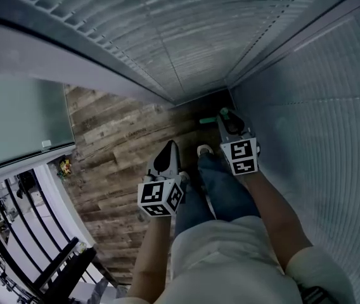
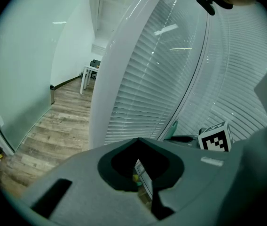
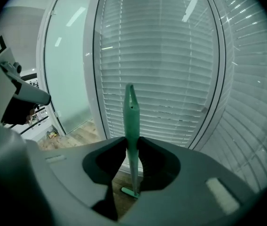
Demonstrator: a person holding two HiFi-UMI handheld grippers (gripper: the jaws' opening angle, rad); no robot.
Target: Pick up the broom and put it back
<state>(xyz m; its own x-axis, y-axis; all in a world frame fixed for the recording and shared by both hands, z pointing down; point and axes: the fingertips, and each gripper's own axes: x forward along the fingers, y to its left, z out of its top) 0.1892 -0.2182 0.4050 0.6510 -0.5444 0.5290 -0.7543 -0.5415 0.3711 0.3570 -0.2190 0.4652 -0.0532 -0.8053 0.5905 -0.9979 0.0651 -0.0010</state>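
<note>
Clamping the green broom handle [image 3: 130, 119] from both sides, the jaws of the right gripper [image 3: 132, 142] hold it upright. The broom's lower end [image 3: 129, 191] sits at the wood floor [image 1: 116, 144], close to the corner formed by the blind-covered glass walls [image 3: 171, 74]. This upright hold likely keeps the shaft parallel to the corner for standing it there, which suggests the put-back stage. The left gripper [image 2: 138, 140] is to the left of the right one, with its jaws together and nothing between them.

Slatted blinds [image 1: 186, 49] meet a wood-plank floor [image 1: 116, 144] in a corner, with a frosted glass panel [image 1: 15, 119] nearby.
</note>
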